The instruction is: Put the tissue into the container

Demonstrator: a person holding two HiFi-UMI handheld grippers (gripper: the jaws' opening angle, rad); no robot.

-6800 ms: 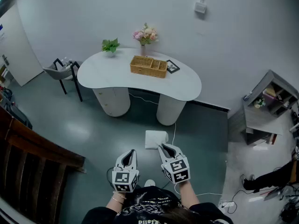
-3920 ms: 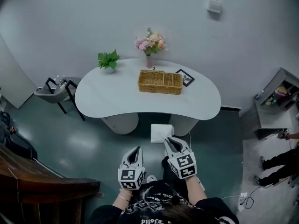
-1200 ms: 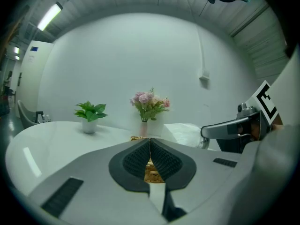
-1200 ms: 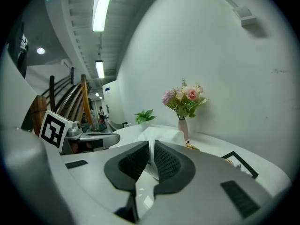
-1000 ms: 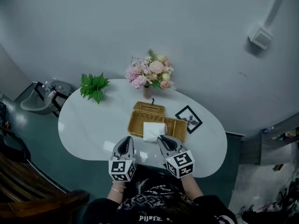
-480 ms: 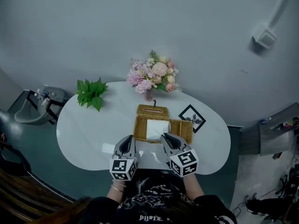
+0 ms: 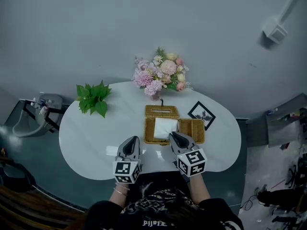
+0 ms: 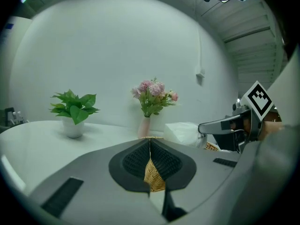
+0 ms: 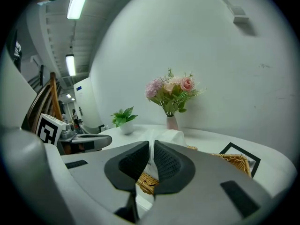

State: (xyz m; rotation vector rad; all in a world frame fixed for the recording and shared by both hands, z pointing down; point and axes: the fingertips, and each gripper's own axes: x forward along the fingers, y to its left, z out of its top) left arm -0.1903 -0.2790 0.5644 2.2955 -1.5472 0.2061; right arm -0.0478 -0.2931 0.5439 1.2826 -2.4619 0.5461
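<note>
A white tissue pack (image 7: 166, 127) hangs over the left part of the wicker basket (image 7: 193, 130) on the white table (image 7: 91, 138). My right gripper (image 7: 173, 135) is shut on the pack's near edge. In the right gripper view the white wrap (image 9: 165, 138) runs down between the jaws (image 9: 152, 144), with the basket (image 9: 236, 160) just beyond. My left gripper (image 7: 130, 142) hovers over the table's front edge, left of the basket, shut and holding nothing. Its view shows the jaw tips (image 8: 150, 140) meeting, with the pack (image 8: 183, 132) to the right.
A vase of pink flowers (image 7: 161, 74) stands behind the basket. A green potted plant (image 7: 93, 97) sits at the table's back left, and a framed picture (image 7: 202, 115) lies right of the basket. A small stand (image 7: 34, 113) is on the floor at the left.
Both grippers have moved forward over the table's front edge. The tissue pack has travelled with the right gripper and now hangs over the basket's left part.
</note>
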